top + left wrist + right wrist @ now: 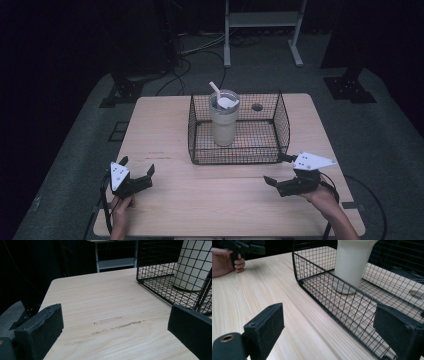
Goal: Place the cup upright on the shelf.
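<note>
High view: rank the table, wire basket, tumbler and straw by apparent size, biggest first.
1. Table, largest by far.
2. Wire basket, standing on the table's far half.
3. Tumbler, upright inside the basket.
4. Straw, the thin piece sticking out of the tumbler's lid.
No close calls; each is clearly smaller than the one before.

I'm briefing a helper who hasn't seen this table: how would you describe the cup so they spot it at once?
On the light wooden table stands a black wire mesh basket, toward the far edge. Inside it, left of centre, a tall cream-coloured tumbler stands upright. It is the one thing in the basket, with a clear lid and a white straw leaning out the top.
</note>
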The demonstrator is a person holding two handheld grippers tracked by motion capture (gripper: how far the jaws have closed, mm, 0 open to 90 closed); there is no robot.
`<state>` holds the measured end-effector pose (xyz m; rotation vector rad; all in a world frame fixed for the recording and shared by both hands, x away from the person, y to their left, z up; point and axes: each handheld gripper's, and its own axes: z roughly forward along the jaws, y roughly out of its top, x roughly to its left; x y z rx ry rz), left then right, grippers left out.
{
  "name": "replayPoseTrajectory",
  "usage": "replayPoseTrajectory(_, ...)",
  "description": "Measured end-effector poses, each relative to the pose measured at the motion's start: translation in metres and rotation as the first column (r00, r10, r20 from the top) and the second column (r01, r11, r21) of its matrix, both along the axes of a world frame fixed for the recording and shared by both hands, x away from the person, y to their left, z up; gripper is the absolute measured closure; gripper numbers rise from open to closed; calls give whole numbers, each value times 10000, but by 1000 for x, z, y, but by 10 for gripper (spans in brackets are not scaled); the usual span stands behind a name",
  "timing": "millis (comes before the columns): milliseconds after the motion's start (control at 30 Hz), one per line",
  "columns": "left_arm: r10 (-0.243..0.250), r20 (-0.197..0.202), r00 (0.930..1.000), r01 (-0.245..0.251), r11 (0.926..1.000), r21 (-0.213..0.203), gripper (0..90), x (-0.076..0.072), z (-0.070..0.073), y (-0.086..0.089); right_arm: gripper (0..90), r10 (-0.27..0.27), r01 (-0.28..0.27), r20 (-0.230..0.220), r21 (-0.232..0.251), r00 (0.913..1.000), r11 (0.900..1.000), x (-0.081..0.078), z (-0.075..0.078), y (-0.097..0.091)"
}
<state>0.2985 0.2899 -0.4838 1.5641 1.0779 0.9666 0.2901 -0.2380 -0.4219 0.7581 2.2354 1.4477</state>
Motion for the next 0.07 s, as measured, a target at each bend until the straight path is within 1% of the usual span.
replayPoseTrajectory(67,3,-11,10000,-3,10000,-3,0,0,0,0,89,-54,54,-100,-32,9999,10000,-4,-6,-2)
